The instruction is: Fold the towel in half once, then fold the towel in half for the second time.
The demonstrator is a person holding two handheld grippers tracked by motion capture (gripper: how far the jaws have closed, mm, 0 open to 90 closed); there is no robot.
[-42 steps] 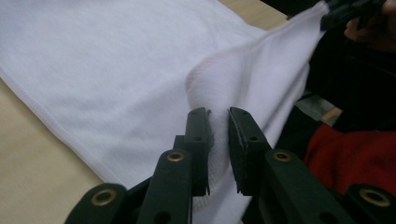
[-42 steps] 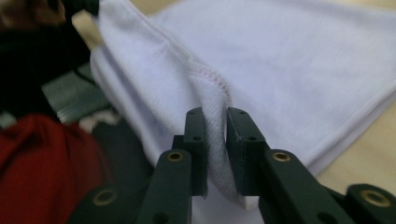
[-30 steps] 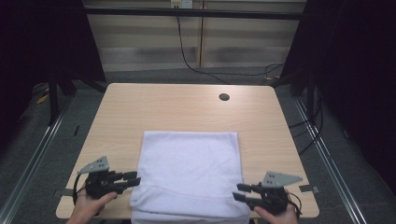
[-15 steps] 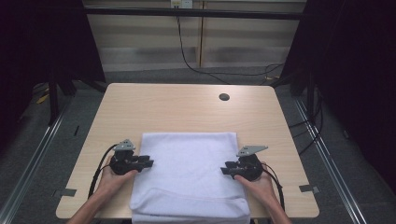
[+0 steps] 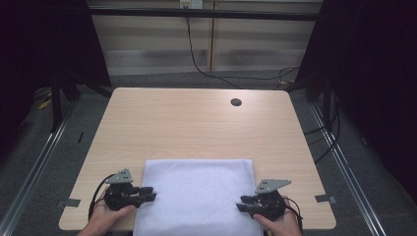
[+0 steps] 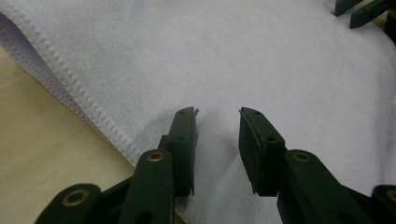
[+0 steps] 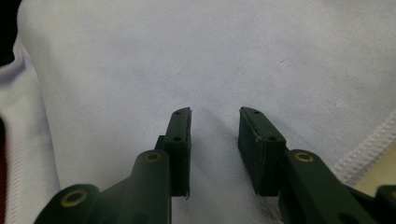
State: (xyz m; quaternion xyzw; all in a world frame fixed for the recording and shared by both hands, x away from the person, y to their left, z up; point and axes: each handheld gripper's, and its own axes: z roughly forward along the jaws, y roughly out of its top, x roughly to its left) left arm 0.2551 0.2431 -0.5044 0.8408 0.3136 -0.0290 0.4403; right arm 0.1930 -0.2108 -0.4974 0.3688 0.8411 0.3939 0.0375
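- High view shows the white towel (image 5: 199, 194) lying flat at the near edge of the tabletop (image 5: 196, 123), its near end hanging over that edge toward you.
- Your left claw (image 5: 150, 193) sits at the towel's left side edge and points right, its tips just over the hem.
- Your right claw (image 5: 241, 204) sits at the right side edge and points left, so the two face each other across the cloth.
- Left gripper view: the left claw (image 6: 217, 140) is spread, its jaws resting low on the cloth, with the stitched hem (image 6: 84, 107) just to one side; nothing is pinched between the jaws.
- Right gripper view: the right claw (image 7: 215, 140) is spread too, over plain cloth, with a stitched edge (image 7: 369, 144) close by at the lower right; it grips nothing.
- The towel lies inward from both claws, between them, and each hand is equally near its own side.
- The towel's longer run seems to go away from you, though the hanging part is cut off by the frame.
- Judging from this, closing on each side hem comes next; watch that each jaw catches the edge and not just the top surface.
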